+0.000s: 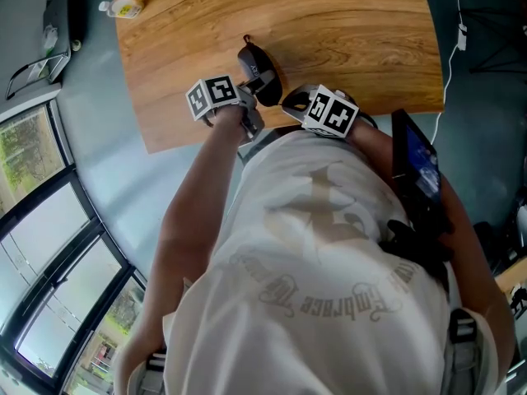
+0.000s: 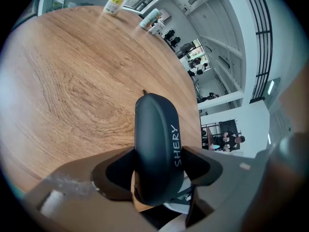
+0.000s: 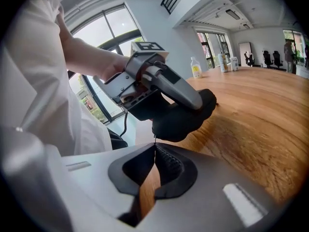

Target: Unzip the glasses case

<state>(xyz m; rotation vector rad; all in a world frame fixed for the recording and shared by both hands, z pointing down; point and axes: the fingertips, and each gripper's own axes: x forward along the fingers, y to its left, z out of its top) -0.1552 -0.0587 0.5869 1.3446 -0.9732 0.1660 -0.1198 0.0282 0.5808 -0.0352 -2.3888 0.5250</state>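
A black zipped glasses case (image 1: 257, 64) printed SHERY lies near the front edge of the wooden table (image 1: 329, 31). My left gripper (image 1: 254, 89) is shut on it: in the left gripper view the case (image 2: 157, 139) fills the gap of the left gripper (image 2: 159, 167), with both pads pressed on its sides. The right gripper (image 1: 298, 102) sits just to the case's right. In the right gripper view the right gripper (image 3: 154, 148) has its tips together on the thin zipper pull (image 3: 154, 138) that hangs under the case (image 3: 186, 117). The left gripper (image 3: 159, 79) grips it from above.
A small bottle (image 1: 123, 7) stands at the table's far left corner, and it shows with other bottles (image 2: 115, 3) in the left gripper view. The table's front edge runs right under both grippers. A dark device (image 1: 416, 163) hangs at the person's right side.
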